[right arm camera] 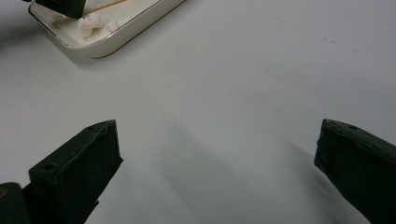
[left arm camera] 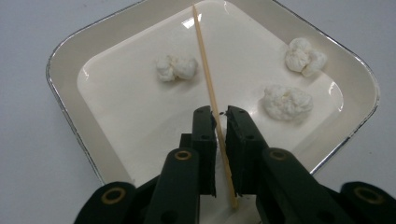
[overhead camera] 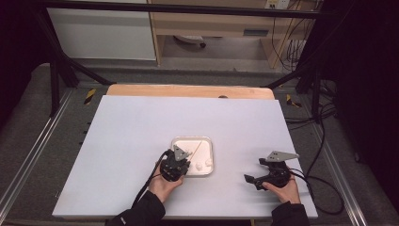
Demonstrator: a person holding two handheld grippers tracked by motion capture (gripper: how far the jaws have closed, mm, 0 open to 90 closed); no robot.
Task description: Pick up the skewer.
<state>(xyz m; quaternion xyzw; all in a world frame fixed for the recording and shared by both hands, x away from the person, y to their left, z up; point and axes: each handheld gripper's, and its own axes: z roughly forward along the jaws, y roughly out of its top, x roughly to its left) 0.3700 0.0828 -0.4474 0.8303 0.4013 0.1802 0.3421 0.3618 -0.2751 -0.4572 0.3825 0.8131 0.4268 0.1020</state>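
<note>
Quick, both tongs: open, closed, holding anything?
Left tongs: closed on the wooden skewer over the dish.
Right tongs: open, holding nothing.

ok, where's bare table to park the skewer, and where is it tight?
Free: the broad white table left of and beyond the tray, and the strip between tray and right tool, whose jaws stand wide over bare surface. Crowded: inside the tray, where three white lumps lie around the skewer that runs between the left tool's nearly shut jaws.
</note>
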